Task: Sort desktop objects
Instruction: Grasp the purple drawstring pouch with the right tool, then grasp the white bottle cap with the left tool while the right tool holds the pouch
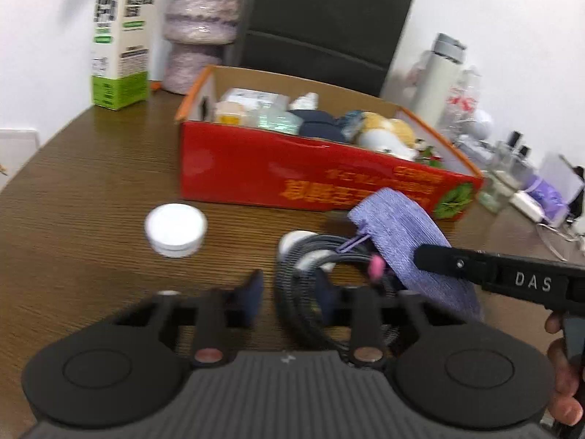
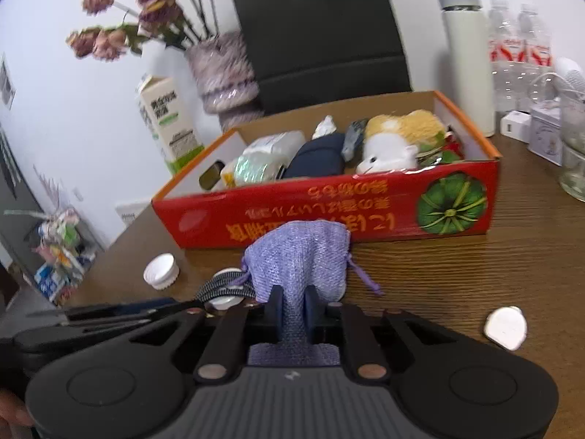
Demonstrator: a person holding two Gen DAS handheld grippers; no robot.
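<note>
Left gripper (image 1: pixel 289 294): fingers narrowed around the coiled grey cable (image 1: pixel 310 285) on the wooden table (image 1: pixel 91 183); whether the pads press it cannot be told.
Right gripper (image 2: pixel 292 305): clamped on the lilac drawstring pouch (image 2: pixel 298 256), just in front of the red box (image 2: pixel 329 216).
Step in hand: pick-up of both items, apparently.
Next move: lift clear of the table, carry over the box's near wall, release inside among the items already there.
Left behind: white jar (image 1: pixel 175 230), near the cable.

The left hand-held gripper (image 1: pixel 289 294) straddles a coiled grey braided cable (image 1: pixel 310 292) on the brown wooden counter (image 1: pixel 91 201), beside a purple woven drawstring pouch (image 1: pixel 402 234) and a round white lidded jar (image 1: pixel 175 229).
</note>
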